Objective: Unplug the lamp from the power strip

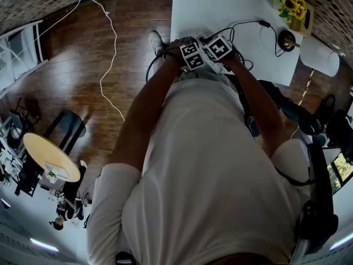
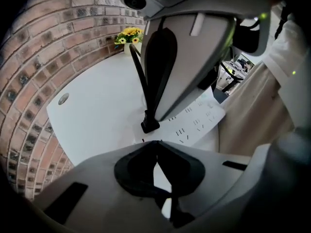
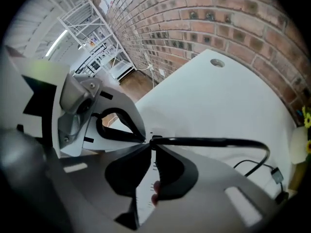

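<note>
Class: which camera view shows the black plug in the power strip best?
The left gripper view: the black plug stands clear in the power strip. The right gripper view shows only its end and cord; the head view shows none of it.

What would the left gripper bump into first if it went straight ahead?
Probably the white power strip, lying just past the left gripper's closed tips, near the black plug. It may already be touching it.
</note>
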{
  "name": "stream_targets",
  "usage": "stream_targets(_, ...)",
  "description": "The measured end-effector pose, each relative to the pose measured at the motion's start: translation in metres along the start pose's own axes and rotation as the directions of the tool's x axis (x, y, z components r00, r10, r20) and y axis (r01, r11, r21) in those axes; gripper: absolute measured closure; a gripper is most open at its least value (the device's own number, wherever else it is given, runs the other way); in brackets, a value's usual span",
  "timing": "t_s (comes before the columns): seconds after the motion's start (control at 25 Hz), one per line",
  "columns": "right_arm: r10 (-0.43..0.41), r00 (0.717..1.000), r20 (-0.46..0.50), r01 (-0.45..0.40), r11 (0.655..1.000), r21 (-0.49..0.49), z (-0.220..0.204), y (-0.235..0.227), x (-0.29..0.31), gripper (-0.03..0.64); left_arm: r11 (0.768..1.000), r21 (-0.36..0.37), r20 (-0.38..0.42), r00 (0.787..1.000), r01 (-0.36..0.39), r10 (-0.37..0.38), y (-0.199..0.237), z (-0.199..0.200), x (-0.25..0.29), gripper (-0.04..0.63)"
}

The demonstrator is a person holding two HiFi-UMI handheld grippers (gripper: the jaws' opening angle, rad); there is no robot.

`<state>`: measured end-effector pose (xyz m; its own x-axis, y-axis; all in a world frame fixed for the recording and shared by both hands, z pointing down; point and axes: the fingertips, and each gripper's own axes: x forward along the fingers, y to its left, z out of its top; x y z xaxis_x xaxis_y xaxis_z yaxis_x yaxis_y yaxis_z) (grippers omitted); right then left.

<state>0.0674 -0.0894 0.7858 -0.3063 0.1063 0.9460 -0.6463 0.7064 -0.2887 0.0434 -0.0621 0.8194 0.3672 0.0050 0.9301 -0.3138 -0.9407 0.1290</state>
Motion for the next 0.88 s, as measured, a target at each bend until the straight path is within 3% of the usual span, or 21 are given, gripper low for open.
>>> stream_targets(0.16,-0.018,0.985,0.171,0.023,0.999,-0.028,0.013,0.006,-0.005,0.570,1.000,-0.003,0.006,1.000,0.002,-0.002,0.001,-0.001,-0.001,0.589)
stream_targets(0.24,-0.015,0.971,0.240,0.025,0.999,-0.041,0.022,0.006,-0.008,0.526,1.000,0.002,0.009,1.000,-0.006,0.006,0.001,-0.001,0.000,0.591)
stream_targets(0.32,0.003,0.970,0.244,0.011,0.998,-0.056,0.026,0.009,-0.008,0.577,1.000,-0.001,0.004,1.000,-0.015,0.015,0.002,-0.001,-0.001,0.592)
stream_targets(0.4,0.008,0.967,0.254,0.011,0.997,-0.074,0.026,0.014,-0.012,0.584,1.000,-0.016,-0.010,1.000,-0.014,0.013,0.000,0.000,-0.001,0.592)
stream_targets(0.56,0.011,0.908,0.418,0.019,0.998,-0.066,0.047,0.026,-0.050,0.591,0.999,-0.037,-0.022,1.000,0.004,-0.005,0.001,0.000,-0.001,0.588)
stream_targets(0.68,-0.001,0.914,0.406,0.012,1.000,-0.023,0.060,0.025,-0.064,0.586,1.000,-0.023,-0.017,1.000,-0.007,0.007,0.002,-0.002,-0.001,0.589)
stream_targets(0.88,-0.019,0.935,0.353,-0.006,0.998,0.069,0.040,-0.001,-0.061,0.580,1.000,-0.002,-0.035,0.999,-0.027,0.027,0.001,0.001,-0.001,0.593)
